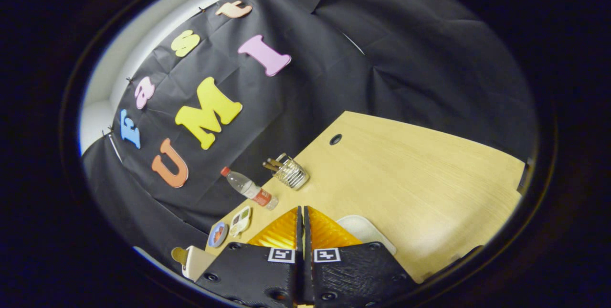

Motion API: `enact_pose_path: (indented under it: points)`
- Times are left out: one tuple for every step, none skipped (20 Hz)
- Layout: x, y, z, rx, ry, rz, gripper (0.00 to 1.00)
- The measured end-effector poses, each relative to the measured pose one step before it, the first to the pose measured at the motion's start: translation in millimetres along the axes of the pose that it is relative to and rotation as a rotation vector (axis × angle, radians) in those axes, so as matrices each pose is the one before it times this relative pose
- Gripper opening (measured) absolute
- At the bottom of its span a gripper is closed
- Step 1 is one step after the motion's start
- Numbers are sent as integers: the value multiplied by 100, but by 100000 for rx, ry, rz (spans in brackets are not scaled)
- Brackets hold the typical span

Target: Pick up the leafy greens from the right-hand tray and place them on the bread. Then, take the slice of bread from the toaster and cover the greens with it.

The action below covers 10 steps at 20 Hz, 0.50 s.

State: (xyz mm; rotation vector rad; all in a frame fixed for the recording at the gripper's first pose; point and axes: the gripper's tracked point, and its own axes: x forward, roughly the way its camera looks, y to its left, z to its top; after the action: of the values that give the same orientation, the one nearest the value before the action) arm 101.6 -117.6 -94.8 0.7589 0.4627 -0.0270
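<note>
My gripper [301,208] is shut, its two fingers pressed together with nothing showing between them. It is held above the wooden table [420,179] and the view is tilted. A white tray [366,230] lies just beyond the right finger, partly hidden by it. Left of the fingers, at the table's edge, stands a cream toaster [196,262] with a tan slice of bread [178,253] sticking out of it. Beside it are a small blue-rimmed plate [218,234] and a pale palette-like tray [240,220] with small coloured items; what they hold is too small to tell.
Further along the table's left edge, near the black cloth wall, lies a clear water bottle [249,188] with a red cap and label. A wire cup [292,172] with sticks stands beyond it. A round cable hole [335,139] sits near the far edge.
</note>
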Motion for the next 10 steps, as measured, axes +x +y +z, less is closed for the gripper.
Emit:
enact_pose_path:
  points:
    - [-192,974,-137,-84,-10,1278,0]
    - [-201,1056,-83,-121,89,1575,0]
    - [-235,1198,-365,-269,114,1645,0]
    - [-95,1234,-376,-1010,96,1731,0]
    - [-86,1313,-498,-1495,204,1761,0]
    - [-41,1430,-513,-1269,82,2070,0]
    - [74,1554,-516,-747,283,2311,0]
    - [184,1511,-645,-633,672,2411,0]
    - [307,1424,-804,-399,848,2292,0]
    - [282,1326,-778,-14,1182,2055,0]
